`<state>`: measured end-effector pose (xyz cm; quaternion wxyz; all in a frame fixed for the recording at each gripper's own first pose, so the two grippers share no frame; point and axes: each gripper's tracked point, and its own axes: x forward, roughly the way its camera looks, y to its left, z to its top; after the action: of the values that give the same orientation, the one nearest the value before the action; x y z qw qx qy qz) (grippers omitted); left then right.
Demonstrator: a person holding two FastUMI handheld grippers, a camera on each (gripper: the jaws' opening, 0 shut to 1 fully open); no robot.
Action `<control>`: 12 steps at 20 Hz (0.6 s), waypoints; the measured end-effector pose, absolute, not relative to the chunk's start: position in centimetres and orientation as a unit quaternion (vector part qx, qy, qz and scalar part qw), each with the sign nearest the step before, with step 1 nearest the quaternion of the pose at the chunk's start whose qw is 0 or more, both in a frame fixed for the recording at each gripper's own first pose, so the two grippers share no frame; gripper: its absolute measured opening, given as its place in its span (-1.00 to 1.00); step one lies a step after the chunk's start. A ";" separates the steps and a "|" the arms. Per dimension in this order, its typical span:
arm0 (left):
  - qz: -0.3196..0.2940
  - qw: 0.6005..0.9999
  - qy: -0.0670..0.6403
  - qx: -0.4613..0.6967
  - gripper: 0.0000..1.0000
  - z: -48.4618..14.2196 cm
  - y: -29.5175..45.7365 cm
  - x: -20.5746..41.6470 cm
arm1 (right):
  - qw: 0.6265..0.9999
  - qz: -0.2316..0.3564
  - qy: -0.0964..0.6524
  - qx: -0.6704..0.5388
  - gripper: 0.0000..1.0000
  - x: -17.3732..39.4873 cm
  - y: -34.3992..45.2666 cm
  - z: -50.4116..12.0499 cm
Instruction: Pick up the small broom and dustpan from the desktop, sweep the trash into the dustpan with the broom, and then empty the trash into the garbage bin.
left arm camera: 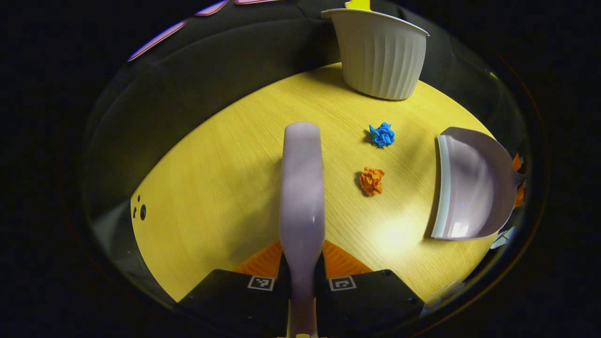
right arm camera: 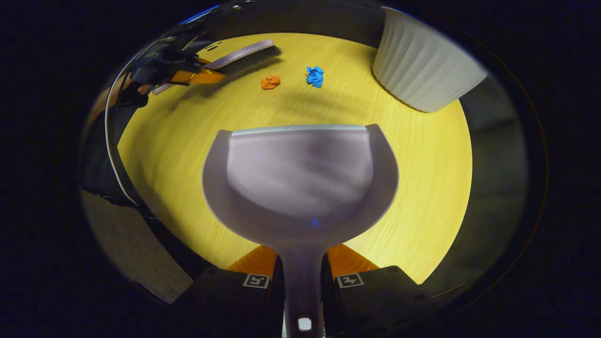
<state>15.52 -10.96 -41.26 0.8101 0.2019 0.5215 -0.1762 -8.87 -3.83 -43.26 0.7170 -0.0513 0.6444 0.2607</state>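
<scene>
My left gripper has its jaws closed on the handle of the small broom, which reaches out over the yellow bench. My right gripper has its jaws clamped on the handle of the dustpan; I see nothing in its scoop, and its front edge faces the trash. An orange paper wad and a blue paper wad lie on the bench, near each other, between broom and dustpan. The white ribbed garbage bin stands upright at the bench's far edge; I cannot tell what is inside it.
</scene>
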 end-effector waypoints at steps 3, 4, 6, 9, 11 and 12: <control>-0.192 0.801 0.528 0.204 -0.48 -42.4 -13.3 16.8 | 0.714 0.274 0.642 -0.056 -0.26 -8.6 -3.9 -43.9; -0.198 0.798 0.531 0.208 -0.45 -42.7 -13.7 17.0 | 0.715 0.276 0.640 -0.059 -0.26 -8.3 -4.0 -44.1; -0.214 0.791 0.531 0.217 -0.45 -43.0 -15.1 17.4 | 0.717 0.278 0.636 -0.059 -0.34 -7.9 -4.2 -44.0; -0.243 0.785 0.531 0.208 -0.45 -42.4 -17.7 17.1 | 0.721 0.279 0.631 -0.061 -0.34 -7.0 -4.3 -44.7; -0.267 0.777 0.537 0.189 -0.45 -42.4 -19.6 16.1 | 0.723 0.283 0.627 -0.061 -0.26 -6.7 -4.3 -44.8; -0.280 0.772 0.542 0.177 -0.50 -42.2 -20.6 15.5 | 0.725 0.286 0.624 -0.061 -0.26 -6.4 -4.1 -44.7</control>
<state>15.54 -20.58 -42.17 0.7722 0.1769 0.5420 -0.2804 -6.43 -4.14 -44.75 0.7250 -0.0608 0.6236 0.2861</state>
